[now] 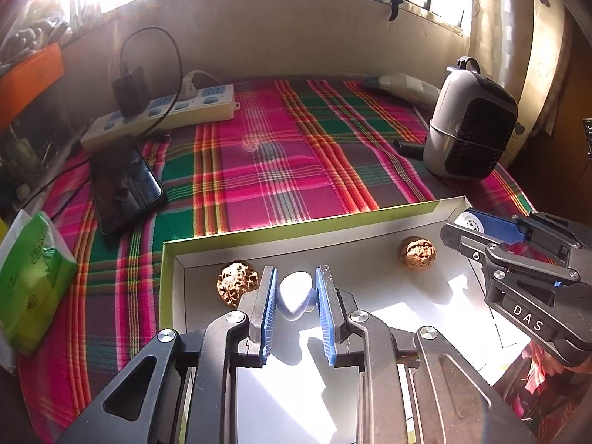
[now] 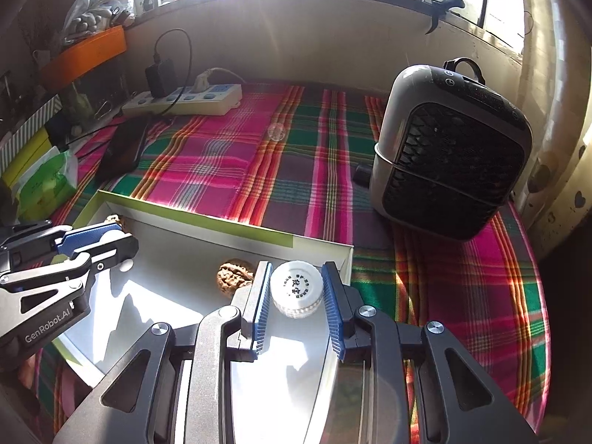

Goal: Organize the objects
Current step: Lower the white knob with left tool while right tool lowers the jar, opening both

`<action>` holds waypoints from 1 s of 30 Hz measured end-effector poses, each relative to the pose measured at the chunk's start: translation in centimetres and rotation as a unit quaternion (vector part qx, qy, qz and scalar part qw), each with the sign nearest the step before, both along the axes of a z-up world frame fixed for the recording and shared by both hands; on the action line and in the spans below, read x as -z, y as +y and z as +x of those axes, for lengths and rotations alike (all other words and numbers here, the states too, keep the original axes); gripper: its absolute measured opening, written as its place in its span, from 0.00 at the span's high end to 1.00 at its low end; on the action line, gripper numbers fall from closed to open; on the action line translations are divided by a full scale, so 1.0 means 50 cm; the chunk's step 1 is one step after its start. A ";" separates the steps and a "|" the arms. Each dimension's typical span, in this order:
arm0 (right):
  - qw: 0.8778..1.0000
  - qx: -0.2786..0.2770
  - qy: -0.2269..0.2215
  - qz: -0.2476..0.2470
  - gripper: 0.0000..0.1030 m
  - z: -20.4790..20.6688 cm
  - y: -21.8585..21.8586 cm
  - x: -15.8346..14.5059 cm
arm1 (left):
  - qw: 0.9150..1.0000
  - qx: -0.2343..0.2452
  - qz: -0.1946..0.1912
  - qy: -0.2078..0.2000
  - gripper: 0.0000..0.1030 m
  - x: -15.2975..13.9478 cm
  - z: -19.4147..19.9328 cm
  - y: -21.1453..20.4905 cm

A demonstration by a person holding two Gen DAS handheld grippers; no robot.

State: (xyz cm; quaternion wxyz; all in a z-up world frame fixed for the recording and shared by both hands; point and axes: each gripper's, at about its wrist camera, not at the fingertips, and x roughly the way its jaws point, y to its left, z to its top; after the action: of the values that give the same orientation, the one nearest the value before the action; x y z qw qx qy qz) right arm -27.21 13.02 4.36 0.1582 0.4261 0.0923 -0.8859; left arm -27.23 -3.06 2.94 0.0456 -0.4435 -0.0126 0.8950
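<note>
A shallow white box lid with a green rim (image 1: 174, 259) (image 2: 207, 218) lies on the plaid cloth. My left gripper (image 1: 295, 288) is shut on a white egg-shaped object (image 1: 295, 292) over the box's far left part, beside a walnut (image 1: 236, 284). A second walnut (image 1: 417, 252) (image 2: 234, 276) lies in the far right part. My right gripper (image 2: 296, 285) is shut on a round white ribbed cap with printed characters (image 2: 296, 288) near the box's far right corner; it shows in the left wrist view (image 1: 481, 229).
A grey and black desk fan (image 2: 447, 151) (image 1: 470, 125) stands at the right. A power strip with charger (image 1: 162, 111), a dark phone (image 1: 124, 185) and a green tissue pack (image 1: 33, 281) sit at the left. A wall and window ledge lie behind.
</note>
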 end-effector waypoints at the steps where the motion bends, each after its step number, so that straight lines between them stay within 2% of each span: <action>1: 1.000 -0.002 -0.001 0.001 0.72 -0.002 -0.003 0.002 | 1.000 0.000 0.000 -0.002 0.81 0.002 -0.002 0.000; 15: 1.000 0.000 -0.016 -0.011 0.72 -0.023 -0.009 0.022 | 1.000 0.000 -0.005 -0.018 0.81 0.028 -0.024 0.003; 30: 1.000 -0.010 -0.028 0.006 0.72 -0.027 -0.027 0.030 | 1.000 0.000 -0.014 -0.025 0.81 0.034 -0.033 0.010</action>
State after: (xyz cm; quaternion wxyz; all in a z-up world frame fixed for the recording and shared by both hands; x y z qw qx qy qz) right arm -28.55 11.65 2.88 0.1666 0.4506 0.0973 -0.8716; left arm -28.89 -2.57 1.26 0.0385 -0.4664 -0.0012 0.8837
